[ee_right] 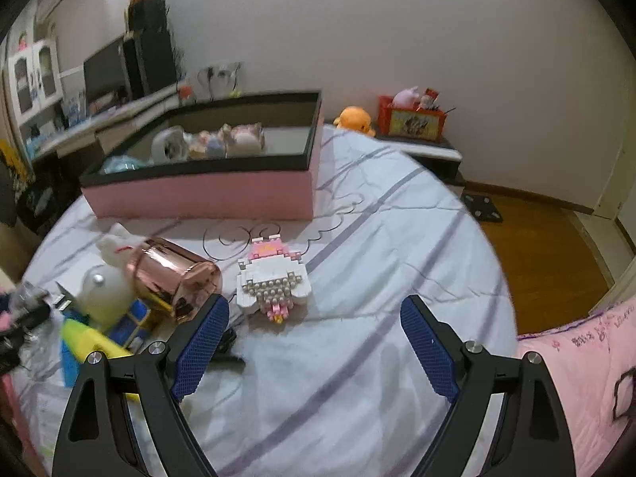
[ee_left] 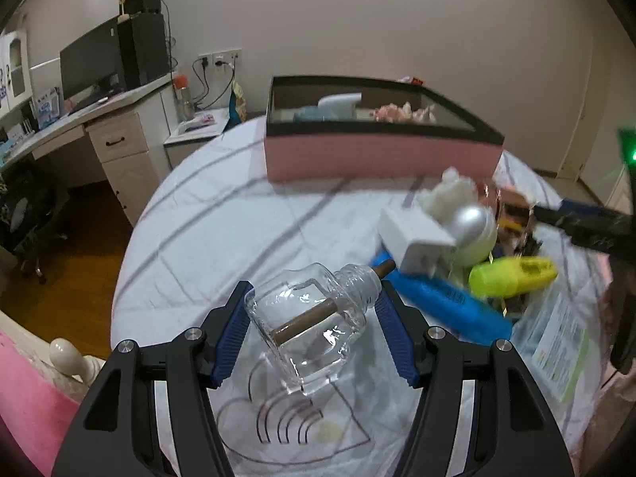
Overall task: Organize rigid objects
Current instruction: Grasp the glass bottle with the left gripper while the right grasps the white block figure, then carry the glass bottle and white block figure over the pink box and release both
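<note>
Glass bottle (ee_left: 314, 318) sits clenched in the left gripper (ee_left: 314, 314) (bound for the far pink box (ee_left: 377, 155), presumably); right gripper (ee_right: 314, 342) gapes empty.

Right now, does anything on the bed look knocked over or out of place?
Yes. The rose-gold cup lies tipped on its side against the pile of loose items. The left gripper has the glass bottle between its fingers, tilted. The pink box sits upright.

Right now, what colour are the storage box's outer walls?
Pink, with a black rim; the storage box shows best in the right wrist view.
</note>
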The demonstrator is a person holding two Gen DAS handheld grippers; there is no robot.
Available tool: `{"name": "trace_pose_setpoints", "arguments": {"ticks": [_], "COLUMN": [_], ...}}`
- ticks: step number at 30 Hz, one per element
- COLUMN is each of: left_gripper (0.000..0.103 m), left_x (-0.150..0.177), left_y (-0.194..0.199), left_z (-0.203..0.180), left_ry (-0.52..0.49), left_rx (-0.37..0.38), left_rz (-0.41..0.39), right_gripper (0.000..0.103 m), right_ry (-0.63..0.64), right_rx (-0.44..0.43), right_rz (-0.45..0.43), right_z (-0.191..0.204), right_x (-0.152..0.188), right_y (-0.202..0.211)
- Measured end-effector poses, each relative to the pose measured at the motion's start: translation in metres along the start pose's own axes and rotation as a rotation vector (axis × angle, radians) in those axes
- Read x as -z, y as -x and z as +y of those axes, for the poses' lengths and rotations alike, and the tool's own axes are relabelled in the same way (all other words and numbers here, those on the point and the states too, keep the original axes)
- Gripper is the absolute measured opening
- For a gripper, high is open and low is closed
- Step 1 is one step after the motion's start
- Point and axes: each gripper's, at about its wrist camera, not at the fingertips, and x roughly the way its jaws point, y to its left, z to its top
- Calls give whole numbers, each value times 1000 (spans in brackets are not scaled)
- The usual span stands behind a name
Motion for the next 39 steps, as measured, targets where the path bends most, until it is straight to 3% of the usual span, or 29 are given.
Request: {"name": "trace_pose_setpoints", "arguments": {"ticks": [6, 7, 8, 10, 11, 16, 27, 32, 39], "left_gripper": [64, 64, 64, 64, 64, 64, 61, 61, 61], "left_x": [-22, -24, -27, -32, -35, -49, -105, -130, -182], "left_y": [2, 2, 2, 0, -1, 0, -1, -10, -53], "left_z": [-1, -1, -3, -7, -9, -21, -38, -43, -44], "left_ry": [-1, -3, -7, -17, -22, -38, -83, -102, -156], "left_rx": [9, 13, 16, 19, 23, 39, 86, 107, 86], "left_rz": [-28, -29, -32, -34, -36, -55, -128, -128, -81], "right_gripper": [89, 86, 69, 50, 45, 44, 45, 45, 45], "right_ry": [69, 70, 70, 75, 80, 71, 80, 105, 126], "right_rx": [-35, -41, -47, -65, -70, -72, -140, -149, -151], "right_rz": [86, 97, 105, 103, 96, 61, -153, -178, -134], "right_z": [10, 10, 9, 8, 8, 5, 21, 31, 34], "right_x": [-13, -14, -15, -17, -17, -19, -64, -89, -134], "right_y": [-30, -34, -37, -37, -35, -24, 50, 47, 5]}}
